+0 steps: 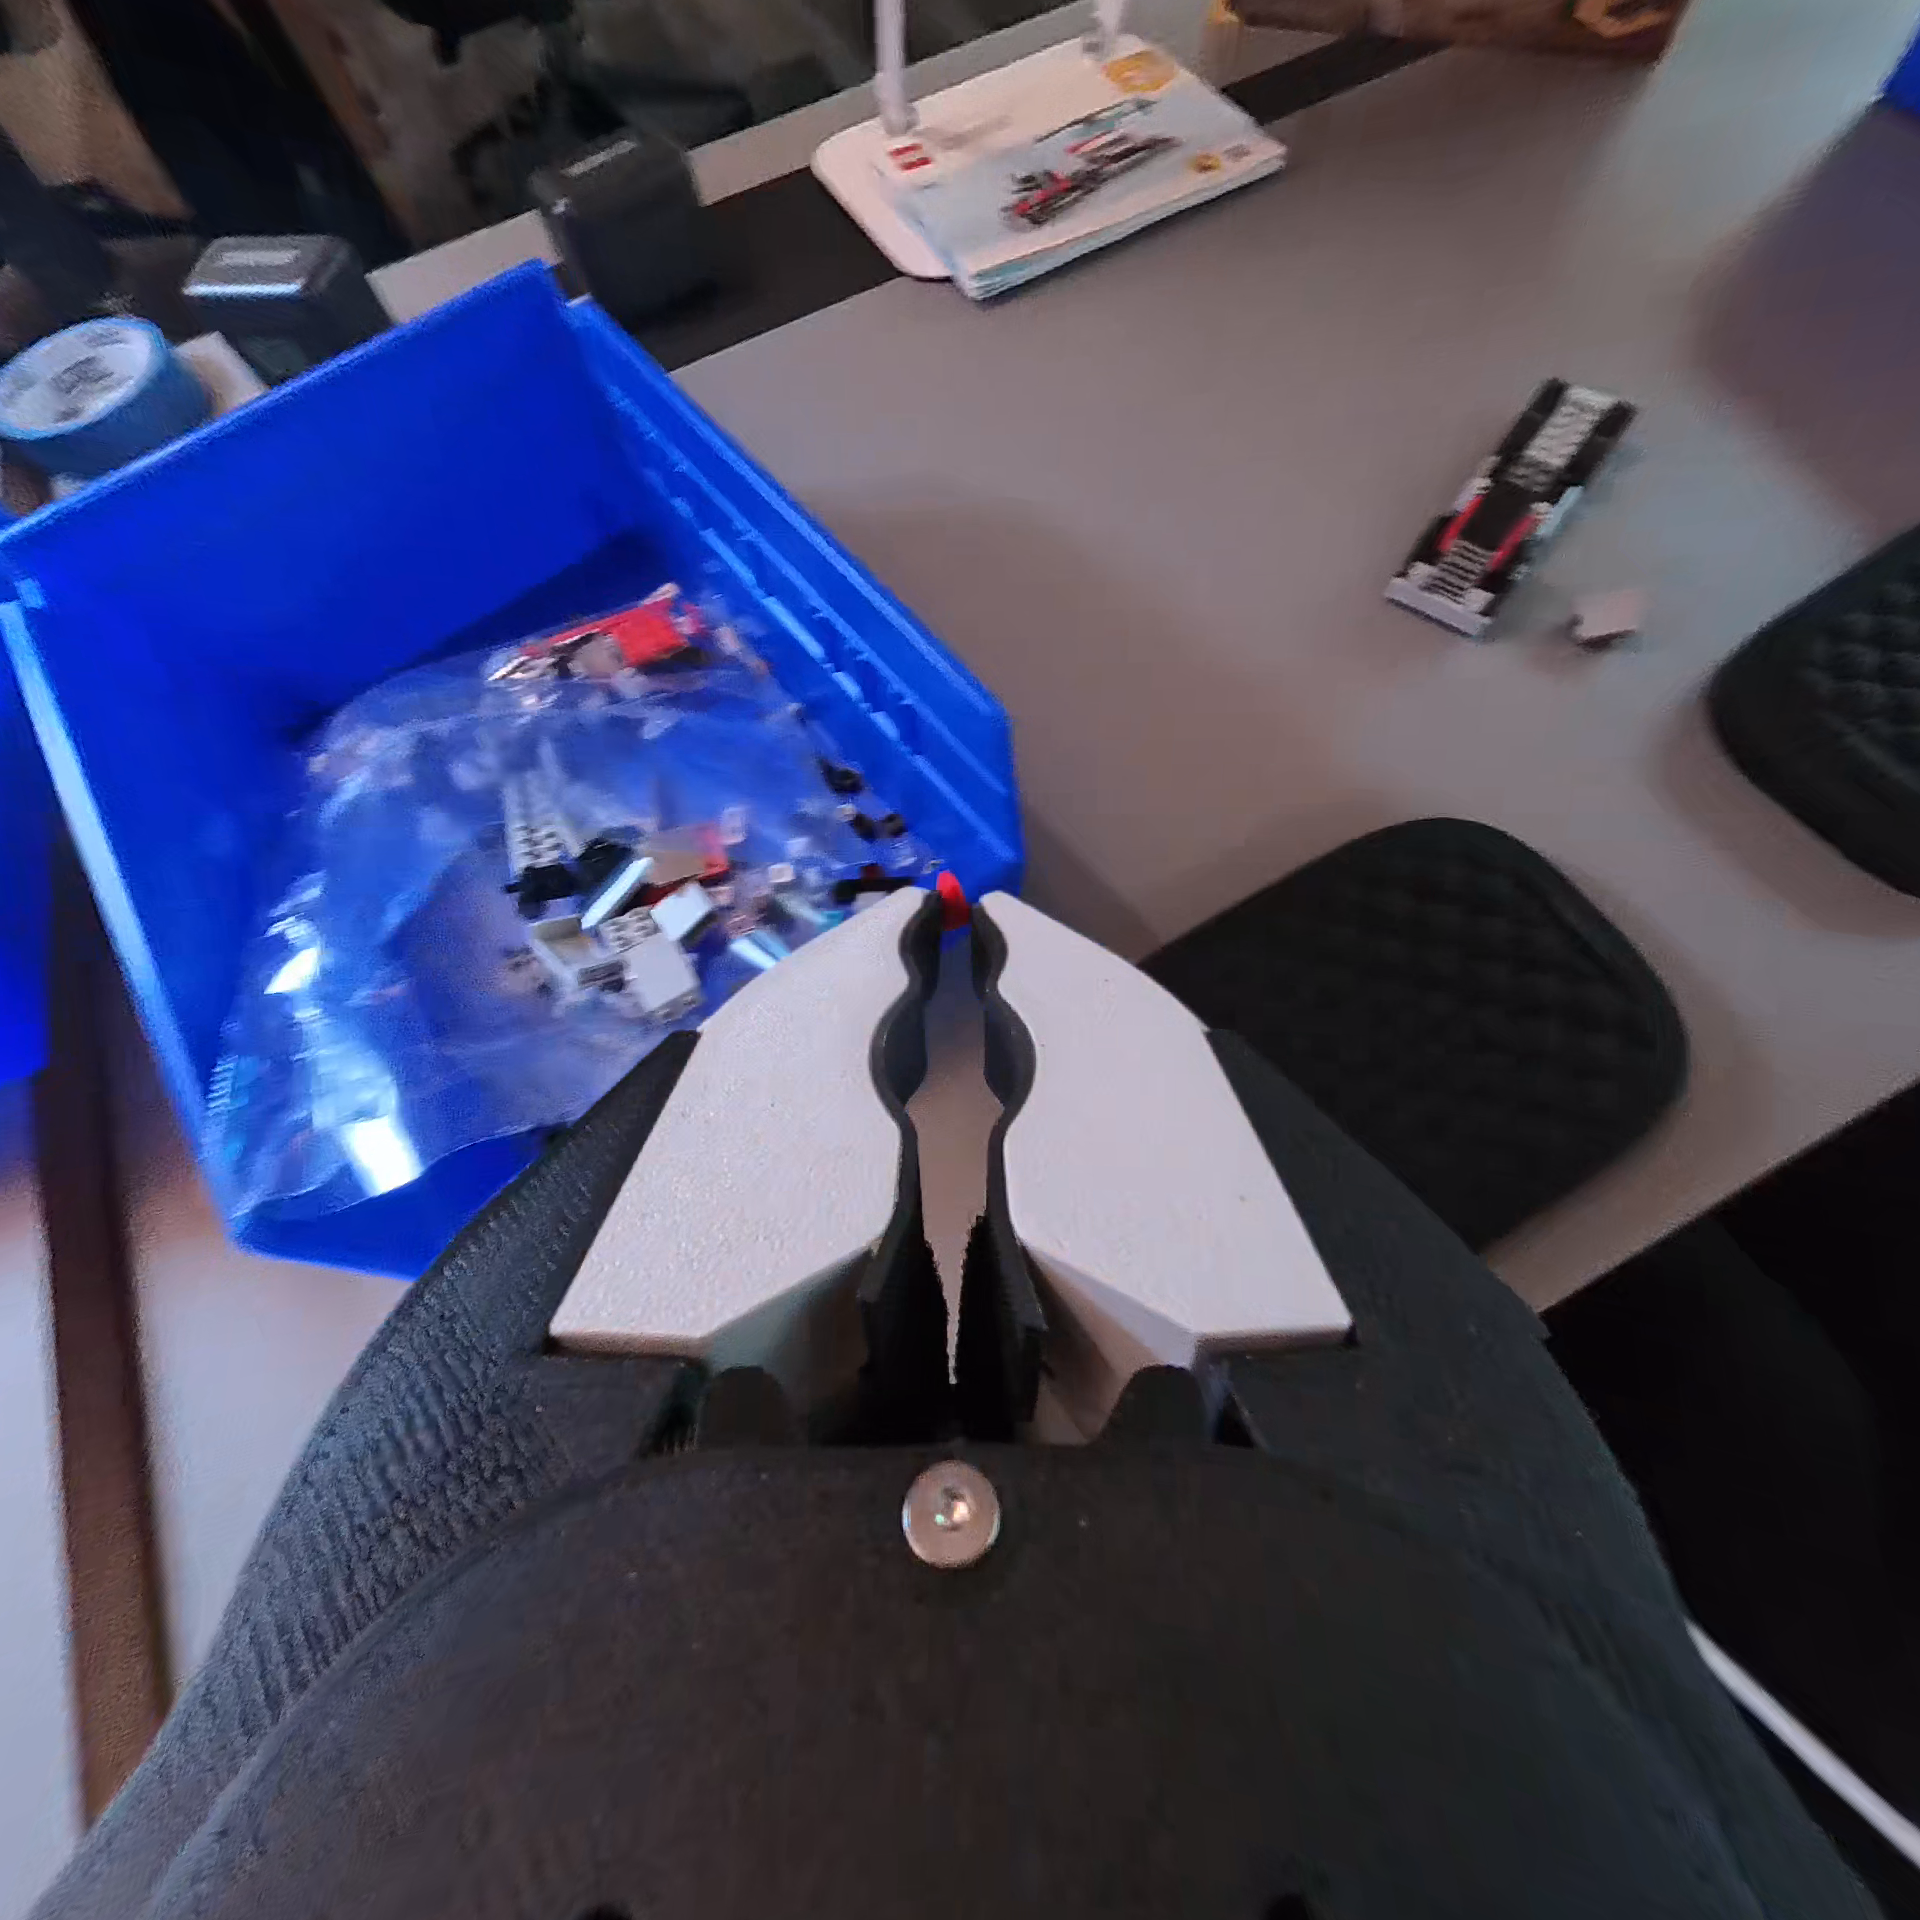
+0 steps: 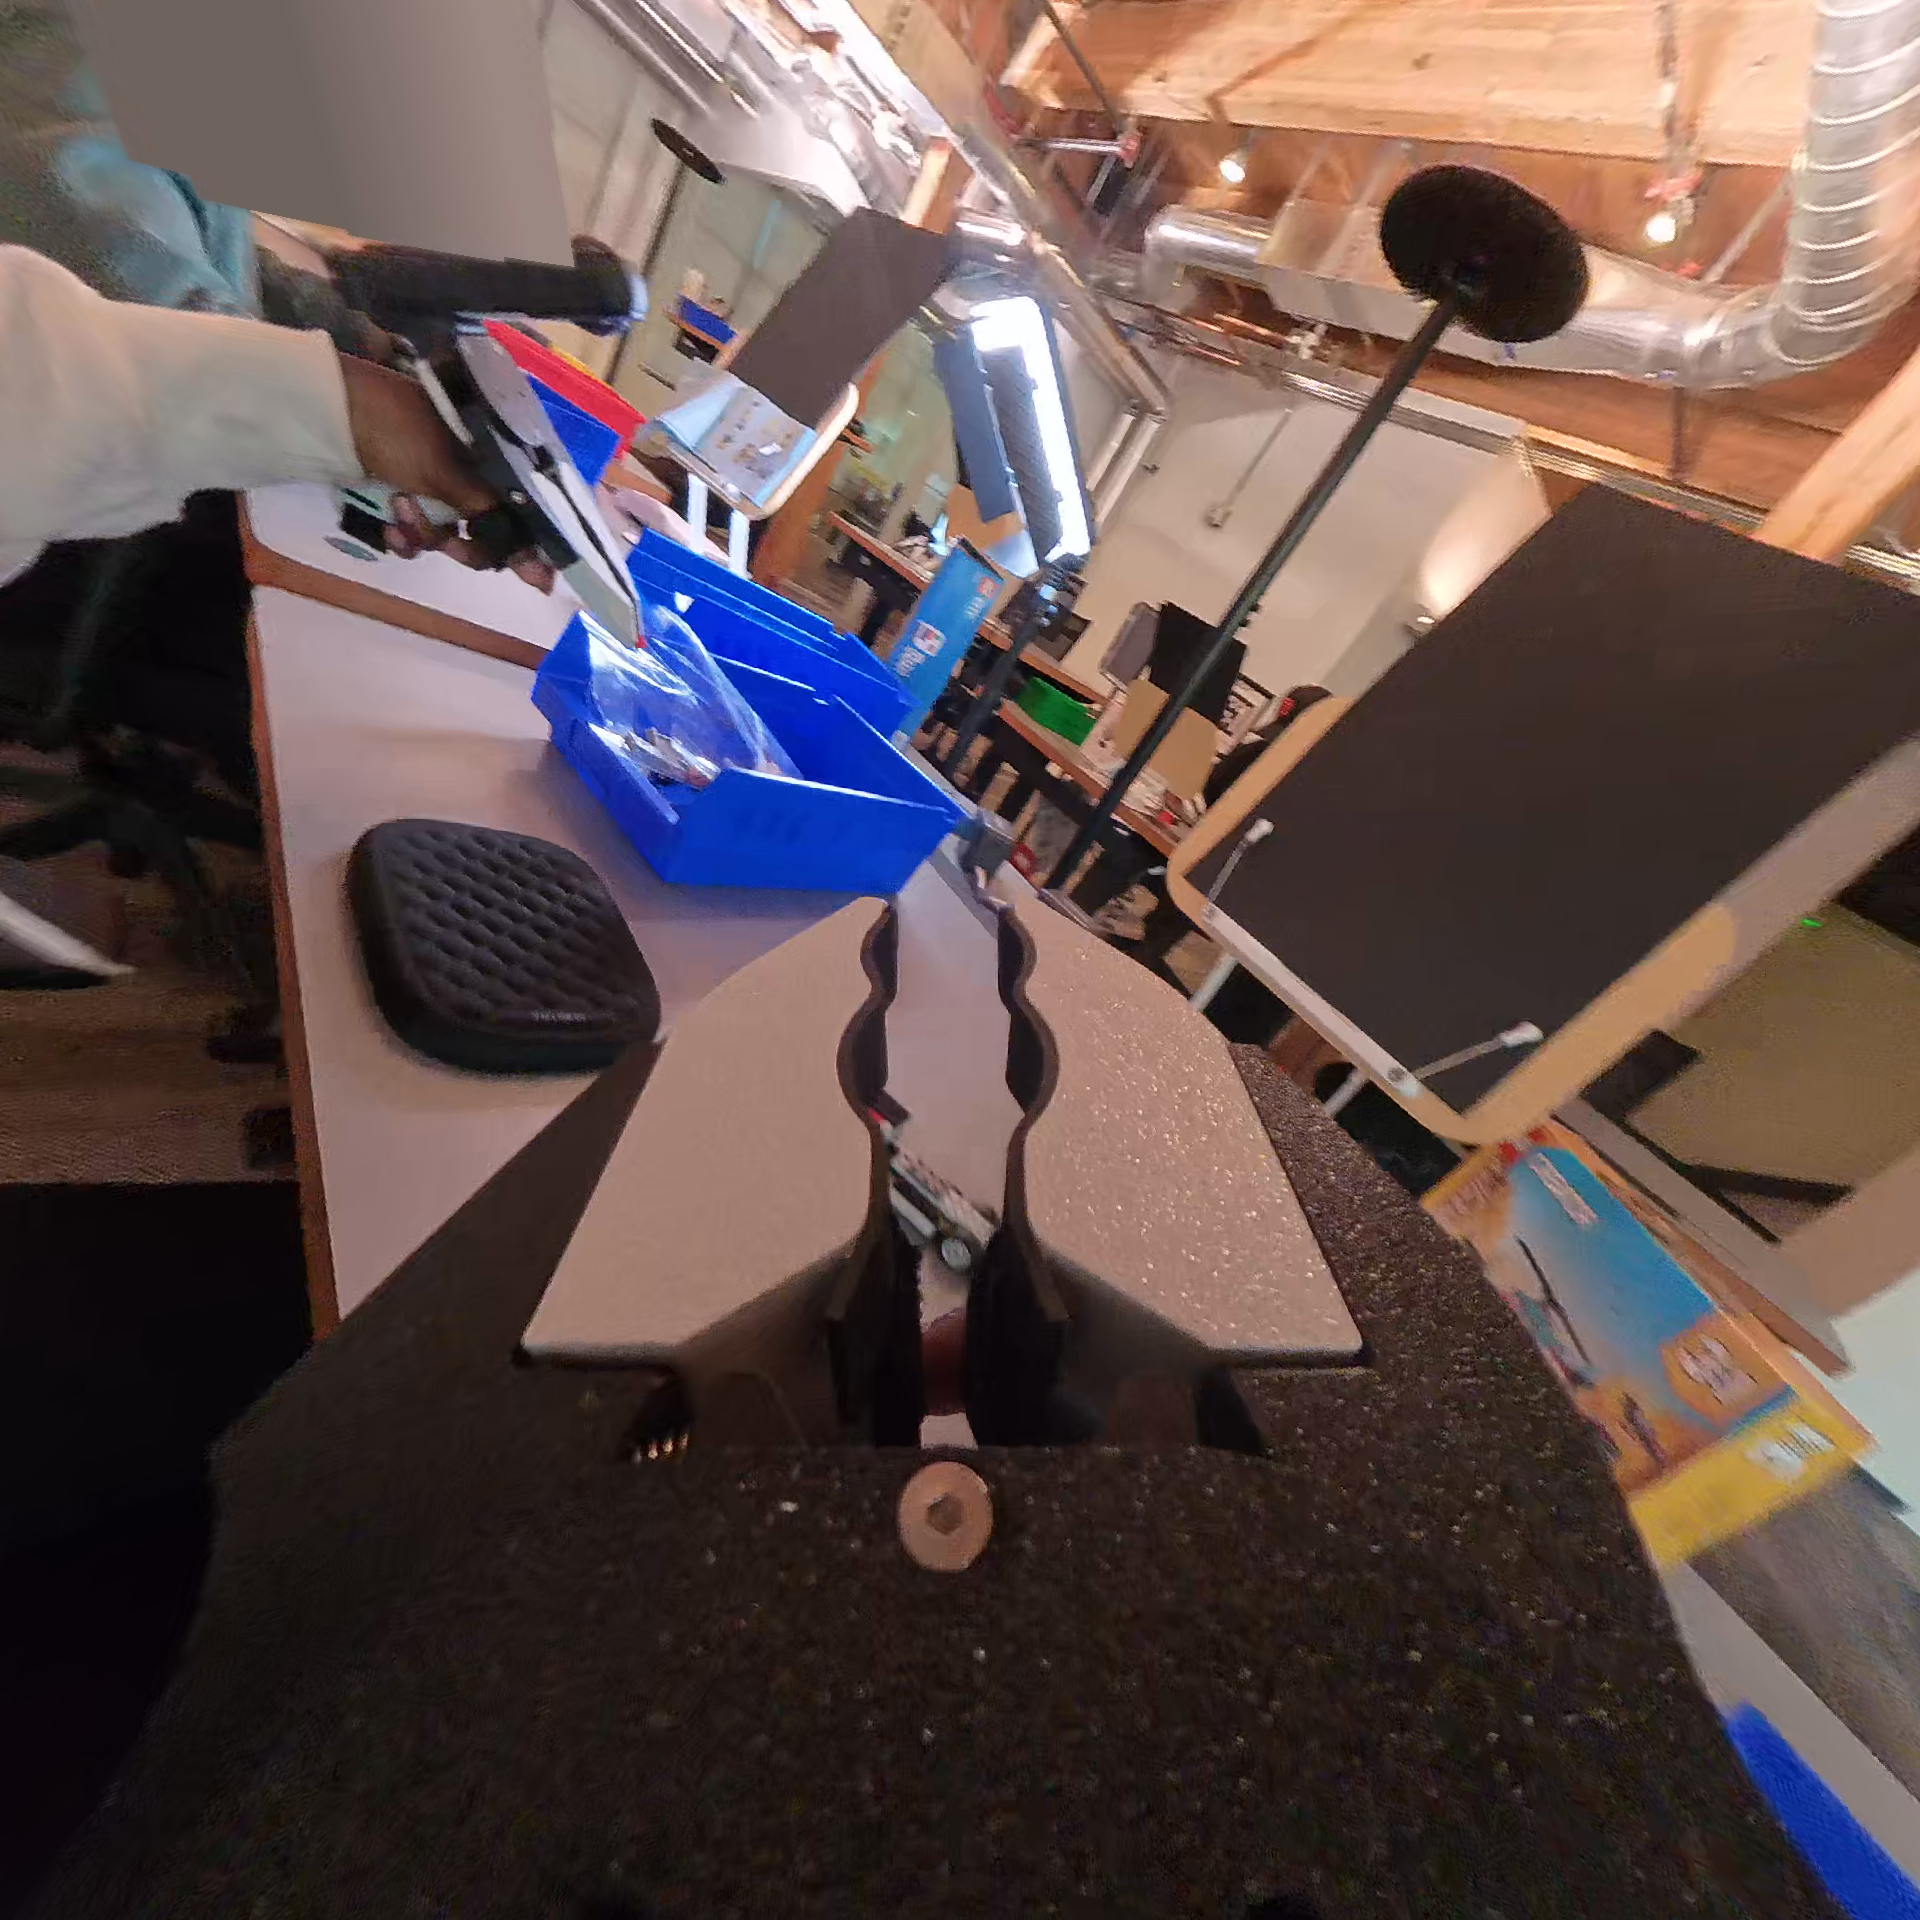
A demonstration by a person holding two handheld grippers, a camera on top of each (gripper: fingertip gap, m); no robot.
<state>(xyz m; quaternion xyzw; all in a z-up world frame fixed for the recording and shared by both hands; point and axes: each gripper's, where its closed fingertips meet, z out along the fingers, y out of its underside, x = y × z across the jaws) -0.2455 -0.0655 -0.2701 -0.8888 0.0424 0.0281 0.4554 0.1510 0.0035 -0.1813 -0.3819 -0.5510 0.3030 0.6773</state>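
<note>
The left tongs (image 1: 951, 912) were clenched on a small red piece (image 1: 948, 896), pinched at the very tips, just over the near corner of a blue bin (image 1: 312, 499). In the left wrist view that bin lay at about ten o'clock from the tips and held a clear plastic bag (image 1: 436, 935) of small bricks in grey, black and red. A black quilted pad (image 1: 1455, 997) rested on the grey desk (image 1: 1195, 499) at three o'clock, and a partly built brick model (image 1: 1507, 509) lay well apart at two o'clock, with a loose grey piece (image 1: 1605, 615) just beside it. An instruction booklet (image 1: 1081, 166) lay at twelve o'clock near the far edge.

The right tongs (image 2: 940, 912) stood released, with a clear gap between the fingertips and nothing gripped there. From the right wrist view, the blue bin sat at eleven o'clock.
</note>
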